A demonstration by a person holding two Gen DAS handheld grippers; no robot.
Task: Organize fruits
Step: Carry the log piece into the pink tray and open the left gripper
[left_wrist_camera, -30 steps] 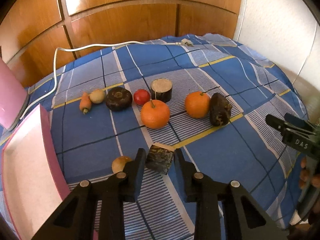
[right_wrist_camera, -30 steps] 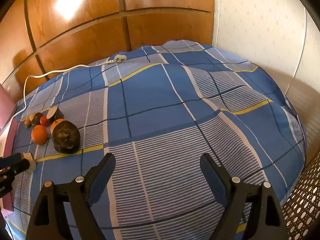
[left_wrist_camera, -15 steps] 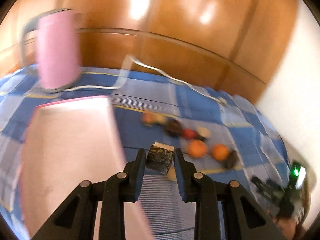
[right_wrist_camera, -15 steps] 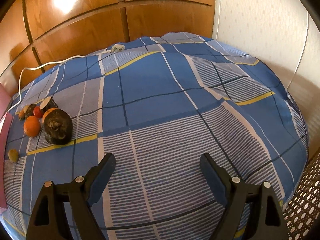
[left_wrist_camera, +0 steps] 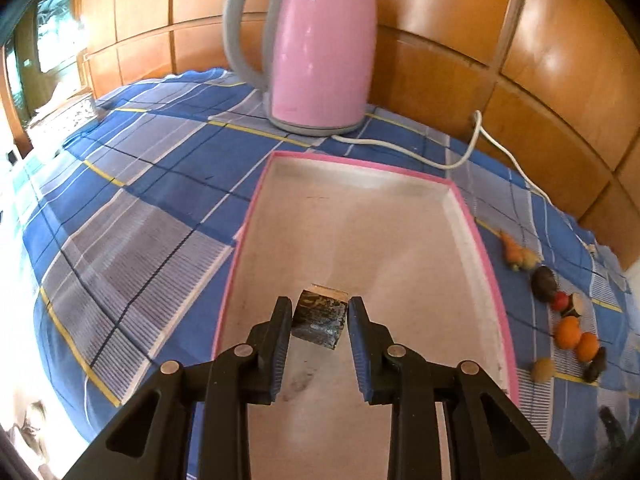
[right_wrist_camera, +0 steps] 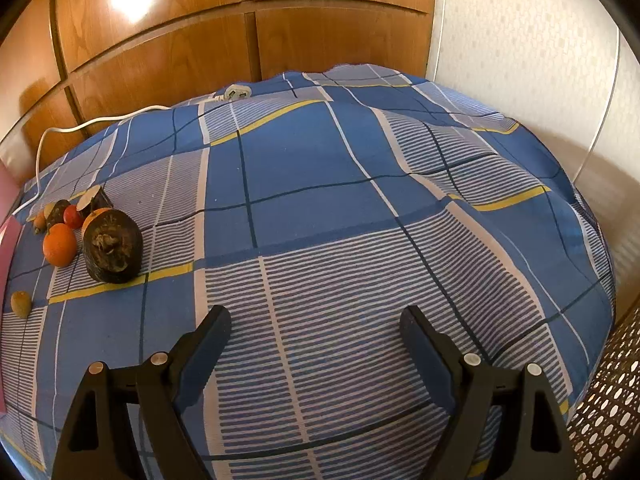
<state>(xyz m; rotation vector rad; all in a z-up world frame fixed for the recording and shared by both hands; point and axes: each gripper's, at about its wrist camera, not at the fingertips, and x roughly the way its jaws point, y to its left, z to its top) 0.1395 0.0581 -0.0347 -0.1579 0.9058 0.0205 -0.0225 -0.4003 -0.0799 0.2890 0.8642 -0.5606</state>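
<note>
A: Fruits, panel 1 — which item did the left gripper [left_wrist_camera: 319,310] carry?

B: Dark cut chunk [left_wrist_camera: 319,316], pale cut face up, clamped between both pads; jaws closed on it. Chunk hung above the near end of the pink-rimmed tray [left_wrist_camera: 489,264]; tray floor beneath looked bare apart from a smudge.

A: Beyond the tray?

B: Pink kettle [left_wrist_camera: 322,46] w/ grey handle stood just past the far rim, white cord [left_wrist_camera: 478,148] trailing to the right along the wood panelling [left_wrist_camera: 532,76]. Everything sat on a blue plaid cloth [left_wrist_camera: 132,216].

A: Rest of the produce?

B: Loose row right of the tray, well apart from the held chunk: carrot [left_wrist_camera: 511,250], dark round item [left_wrist_camera: 545,283], small red fruit [left_wrist_camera: 561,301], two oranges [left_wrist_camera: 569,332], touching each other, plus a small yellowish fruit [left_wrist_camera: 542,369] nearest the camera.

A: Panel 2, right gripper [right_wrist_camera: 316,330]?

B: Jaws spread wide, nothing between them; pointed down over bare cloth. Same row showed at far left of that view: large dark fruit [right_wrist_camera: 113,247] in front, an orange [right_wrist_camera: 59,245] beside it, the red fruit [right_wrist_camera: 73,216] behind, the yellowish fruit [right_wrist_camera: 21,303] alone nearer the edge. Plug [right_wrist_camera: 237,93] lay at the cloth's far edge.
</note>
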